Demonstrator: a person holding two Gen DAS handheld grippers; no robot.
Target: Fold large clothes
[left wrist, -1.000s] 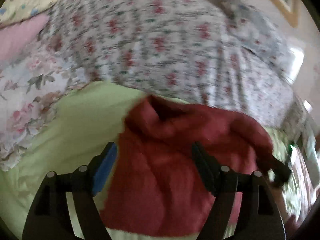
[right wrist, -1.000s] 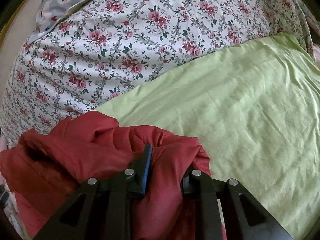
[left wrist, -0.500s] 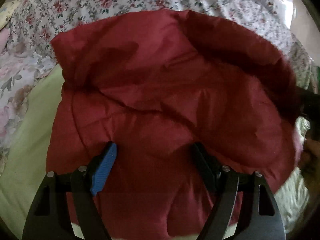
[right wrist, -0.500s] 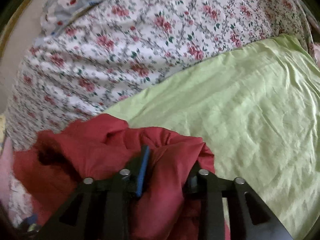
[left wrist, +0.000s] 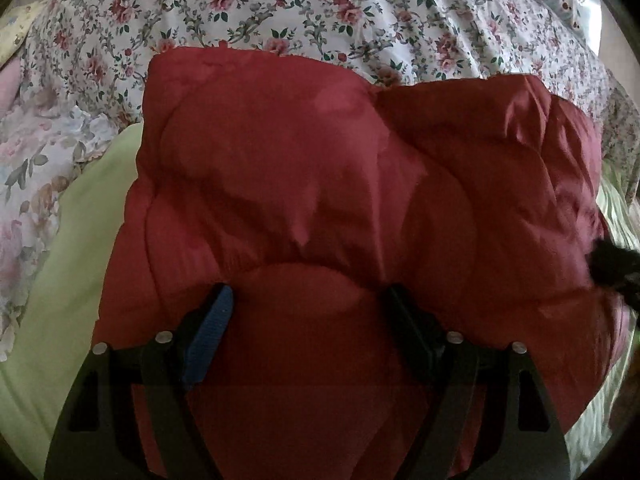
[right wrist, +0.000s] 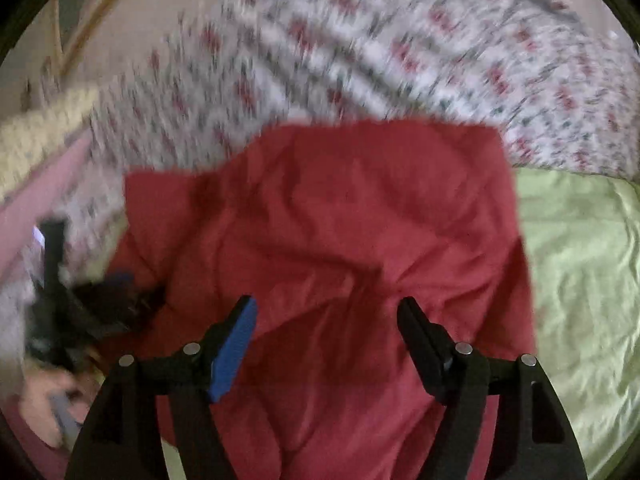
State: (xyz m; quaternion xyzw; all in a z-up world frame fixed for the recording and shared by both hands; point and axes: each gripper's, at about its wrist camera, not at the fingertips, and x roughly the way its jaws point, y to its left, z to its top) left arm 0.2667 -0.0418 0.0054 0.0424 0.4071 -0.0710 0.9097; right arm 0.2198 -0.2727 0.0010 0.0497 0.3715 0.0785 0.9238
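A red padded garment (left wrist: 320, 160) lies folded over on a light green sheet (left wrist: 52, 280). My left gripper (left wrist: 309, 292) is low over its near part. Its jaws stand wide, and a puffy panel bulges up between the blue pad and the black finger. In the blurred right wrist view the same red garment (right wrist: 340, 208) spreads below my right gripper (right wrist: 327, 303). That gripper's jaws are opening, and the cloth lies under the gap with neither pad pressing on it.
A floral duvet (left wrist: 320, 8) is heaped behind the garment, and the floral duvet (right wrist: 400, 40) also fills the top of the right wrist view. The green sheet (right wrist: 580, 260) stretches to the right. A dark shape (right wrist: 80, 300) and a person's hand (right wrist: 48, 392) are at the left.
My right gripper let go of the bunched red cloth, opened its jaws and swung across the bed. My left gripper came down close over the garment, which now lies spread out.
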